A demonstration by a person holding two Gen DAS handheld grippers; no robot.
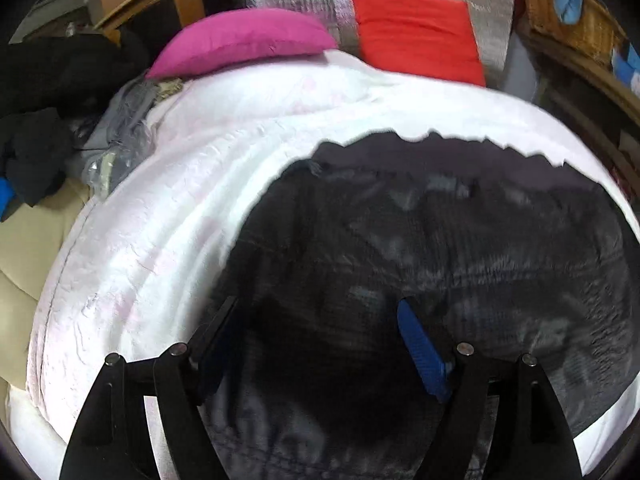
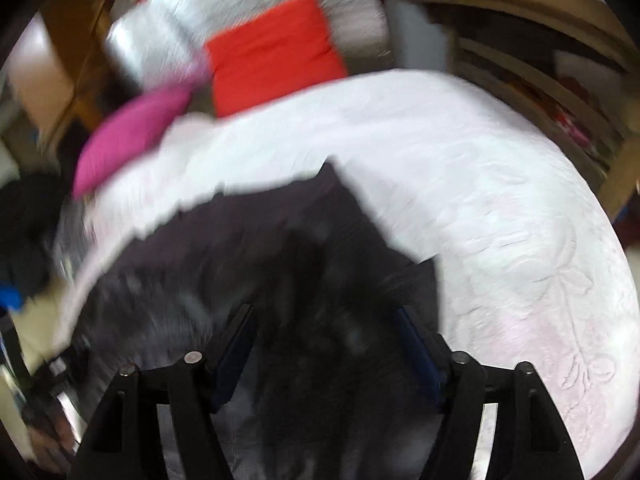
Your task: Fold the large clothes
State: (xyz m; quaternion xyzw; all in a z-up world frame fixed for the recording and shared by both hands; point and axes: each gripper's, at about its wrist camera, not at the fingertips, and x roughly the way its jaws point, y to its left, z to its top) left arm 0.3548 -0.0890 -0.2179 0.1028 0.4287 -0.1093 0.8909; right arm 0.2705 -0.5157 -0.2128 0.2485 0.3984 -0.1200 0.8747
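Dark garment [image 1: 440, 240] lies flat on bedspread [image 1: 180, 220]; long axis unclear (blurred).

Both wrist views steeply down, close

Home bedrm, white bedspread [image 1: 192, 208], pink pillow [image 1: 240, 40], wicker basket [image 1: 576, 20]

Black garment [image 1: 440, 240] on white bedspread [image 1: 180, 220]; magenta pillow [image 1: 240, 40], red cushion [image 1: 416, 28]
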